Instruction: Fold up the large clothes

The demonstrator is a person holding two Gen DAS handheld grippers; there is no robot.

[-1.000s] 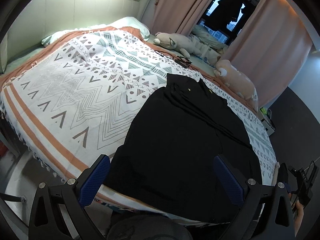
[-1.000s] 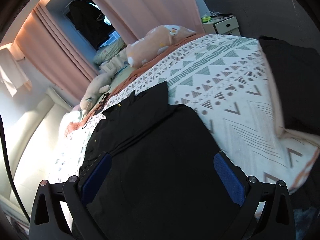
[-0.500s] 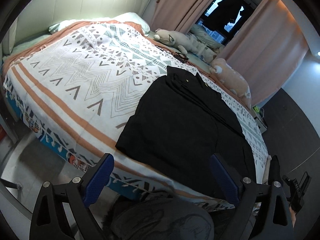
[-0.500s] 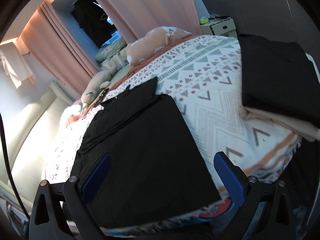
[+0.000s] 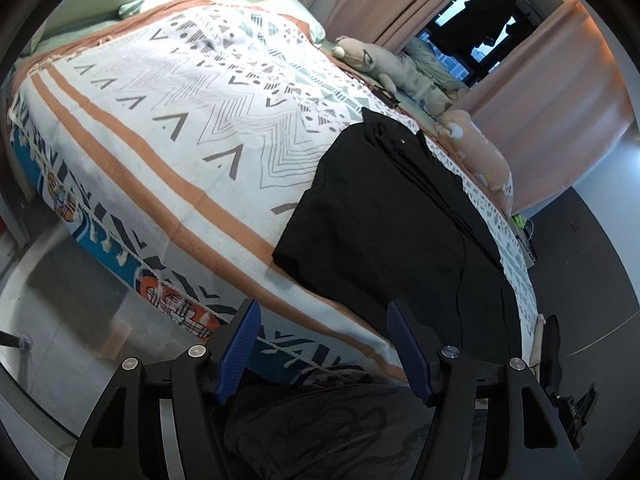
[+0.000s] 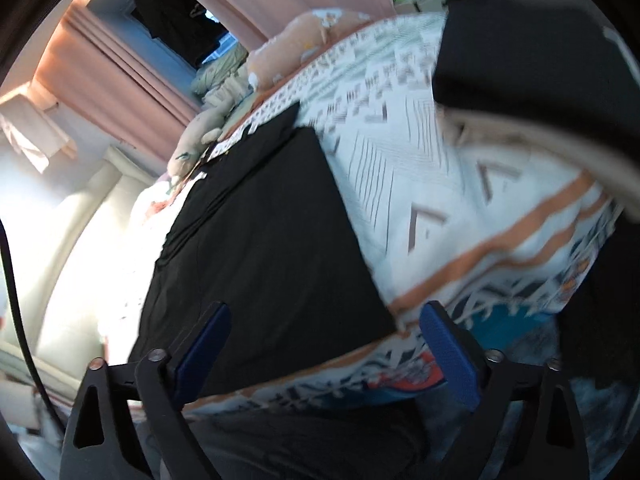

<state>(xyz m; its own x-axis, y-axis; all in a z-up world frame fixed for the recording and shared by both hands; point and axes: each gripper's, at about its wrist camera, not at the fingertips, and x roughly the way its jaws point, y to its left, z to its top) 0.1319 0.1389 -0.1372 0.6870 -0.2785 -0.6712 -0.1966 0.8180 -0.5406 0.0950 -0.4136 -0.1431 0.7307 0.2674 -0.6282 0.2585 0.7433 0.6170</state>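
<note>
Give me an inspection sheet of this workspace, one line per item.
Surface: bed with patterned blanket, fringe hanging over the near edge.
Job's things: black garment lying flat on the blanket, near the edge; nothing holds it.
Clutter: two plush toys by the curtain; a second dark folded pile at the bed's right corner, blurred.
Grippers: left claw open, off the bed edge; right claw open, over the garment's near edge, touching nothing.
Cables: black cable at the right view's left margin.
Surroundings: pink curtains, dark window, dark floor.
</note>
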